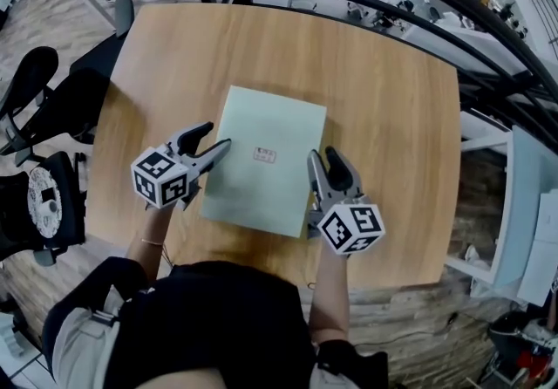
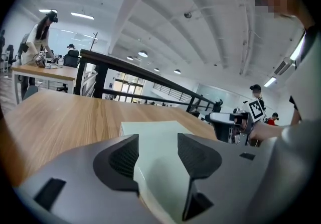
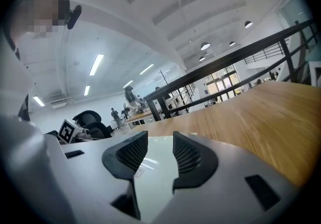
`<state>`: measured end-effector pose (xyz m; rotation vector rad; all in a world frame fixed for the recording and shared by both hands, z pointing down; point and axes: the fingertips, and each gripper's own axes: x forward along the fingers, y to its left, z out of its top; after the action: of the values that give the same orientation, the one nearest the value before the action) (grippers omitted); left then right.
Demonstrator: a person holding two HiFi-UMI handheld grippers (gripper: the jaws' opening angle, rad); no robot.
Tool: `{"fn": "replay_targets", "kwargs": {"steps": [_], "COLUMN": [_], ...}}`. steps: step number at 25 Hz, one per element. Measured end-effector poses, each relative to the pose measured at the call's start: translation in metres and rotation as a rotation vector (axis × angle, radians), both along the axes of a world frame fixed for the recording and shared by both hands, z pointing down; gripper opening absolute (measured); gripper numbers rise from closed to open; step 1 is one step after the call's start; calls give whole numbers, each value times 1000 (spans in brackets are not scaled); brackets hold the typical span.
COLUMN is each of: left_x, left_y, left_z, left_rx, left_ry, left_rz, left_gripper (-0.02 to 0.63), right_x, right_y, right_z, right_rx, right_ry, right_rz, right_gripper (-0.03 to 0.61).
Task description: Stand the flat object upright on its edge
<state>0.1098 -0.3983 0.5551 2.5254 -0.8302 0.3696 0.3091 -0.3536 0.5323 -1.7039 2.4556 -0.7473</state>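
Your pale green flat object (image 1: 266,160) lies flat near the middle of the wooden table (image 1: 392,117); your left gripper (image 1: 214,138) sits at its left edge, jaws apart and released, the sheet showing in the gap unpressed; your right gripper (image 1: 323,154) sits at its right edge, likewise parted, grasping nothing.

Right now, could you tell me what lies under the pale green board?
Only the wooden table shows beneath it; the board lies flat on the top. Anything between the two is covered from view.
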Motion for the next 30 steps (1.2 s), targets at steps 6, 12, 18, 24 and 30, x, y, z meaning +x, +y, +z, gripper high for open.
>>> {"fn": "replay_targets", "kwargs": {"steps": [6, 12, 18, 24, 30], "left_x": [2, 1, 1, 8, 11], "left_y": [-10, -16, -15, -13, -13], "left_z": [16, 31, 47, 56, 58], "left_rx": [-62, -115, -163, -195, -188], "left_ry": [32, 37, 14, 13, -5], "left_rz": [-2, -11, -9, 8, -6], "left_gripper": [250, 262, 275, 284, 285], "right_x": [3, 4, 4, -2, 0], "right_y": [-7, -11, -13, -13, -15], "right_z": [34, 53, 73, 86, 87], "right_rx": [-109, -162, -224, -265, -270], "right_ry": [40, 36, 33, 14, -16], "right_rz": [-7, -3, -12, -41, -36], "right_gripper": [153, 186, 213, 227, 226]}}
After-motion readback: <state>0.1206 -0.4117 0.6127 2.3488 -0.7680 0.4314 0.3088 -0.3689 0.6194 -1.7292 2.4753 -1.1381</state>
